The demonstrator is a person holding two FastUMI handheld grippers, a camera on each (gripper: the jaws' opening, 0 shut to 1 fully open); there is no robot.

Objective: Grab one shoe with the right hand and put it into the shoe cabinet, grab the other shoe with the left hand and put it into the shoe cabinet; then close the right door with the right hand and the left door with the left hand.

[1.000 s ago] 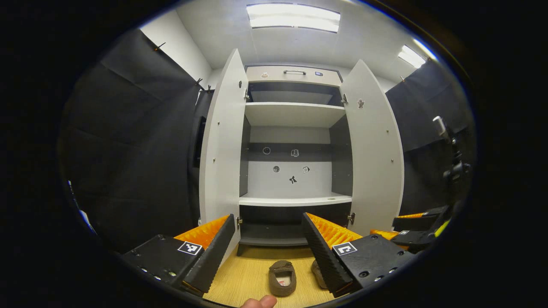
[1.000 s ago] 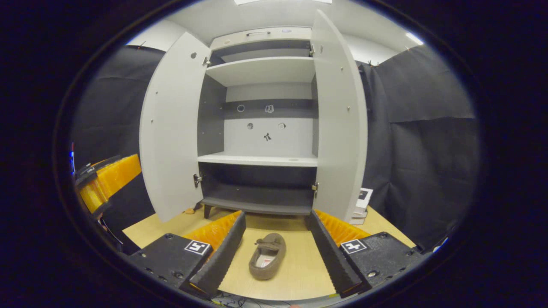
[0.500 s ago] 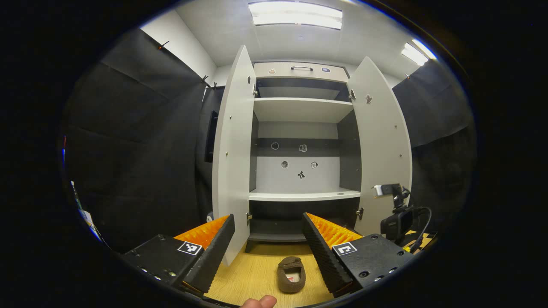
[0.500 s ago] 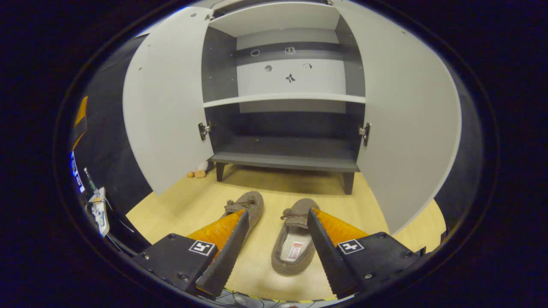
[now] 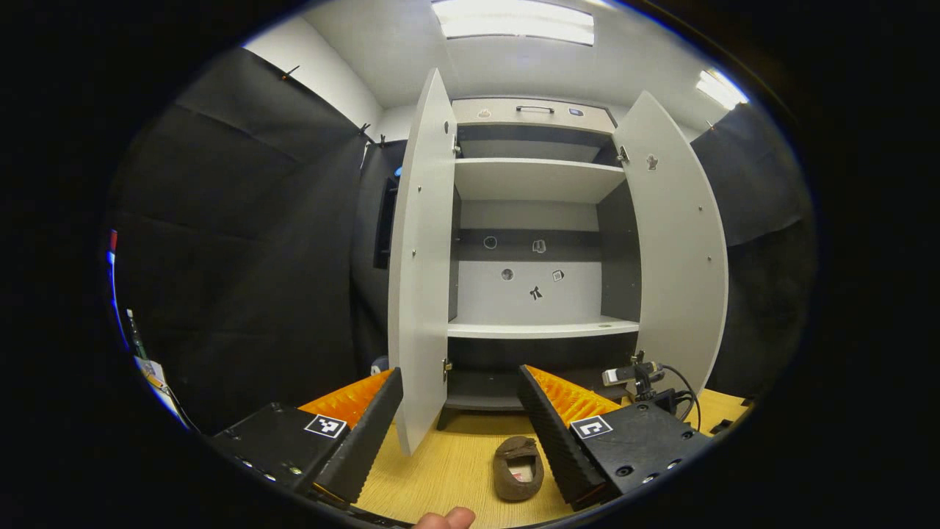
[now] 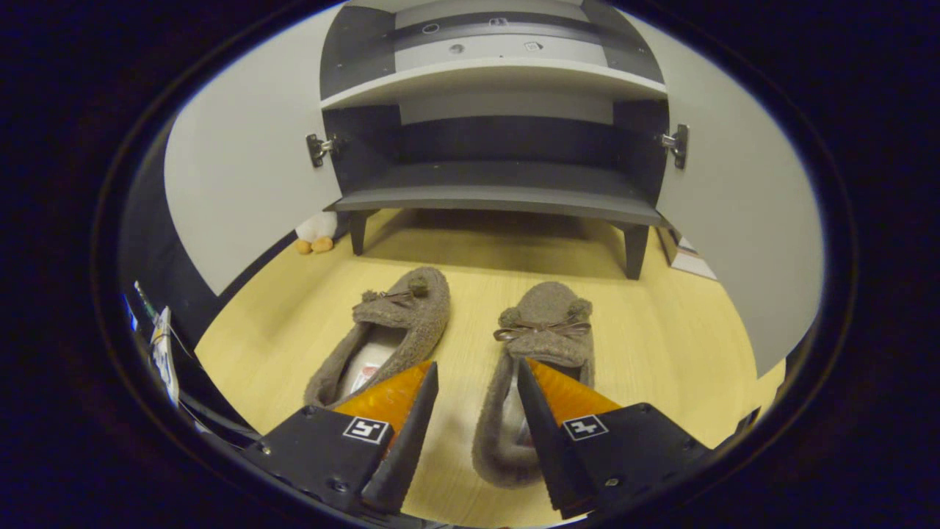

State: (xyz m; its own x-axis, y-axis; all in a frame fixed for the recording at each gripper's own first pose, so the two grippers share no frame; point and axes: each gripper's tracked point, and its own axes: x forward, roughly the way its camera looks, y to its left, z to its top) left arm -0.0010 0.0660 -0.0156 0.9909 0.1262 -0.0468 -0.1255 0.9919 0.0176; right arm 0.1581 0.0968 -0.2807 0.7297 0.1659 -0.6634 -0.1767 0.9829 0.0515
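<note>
Before me stood the shoe cabinet (image 6: 492, 198), its doors pale grey and its inner walls dark grey. In front of it, two fuzzy brown shoes (image 6: 389, 338) with small brown bows lay on my light wood-grain floor (image 6: 661, 338).

Fuzzy, woolly cloth is seen on both shoes (image 6: 547, 330). A smooth, wood-grain floor (image 6: 683, 330) is shown, and matt doors (image 6: 242, 184) are hung on metal hinges (image 6: 317, 147).

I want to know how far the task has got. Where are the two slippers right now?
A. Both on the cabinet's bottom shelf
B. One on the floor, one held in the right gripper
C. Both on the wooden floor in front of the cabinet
C: the left slipper and the right slipper both lie on the floor before the open cabinet, with the open right gripper just above them.
</note>
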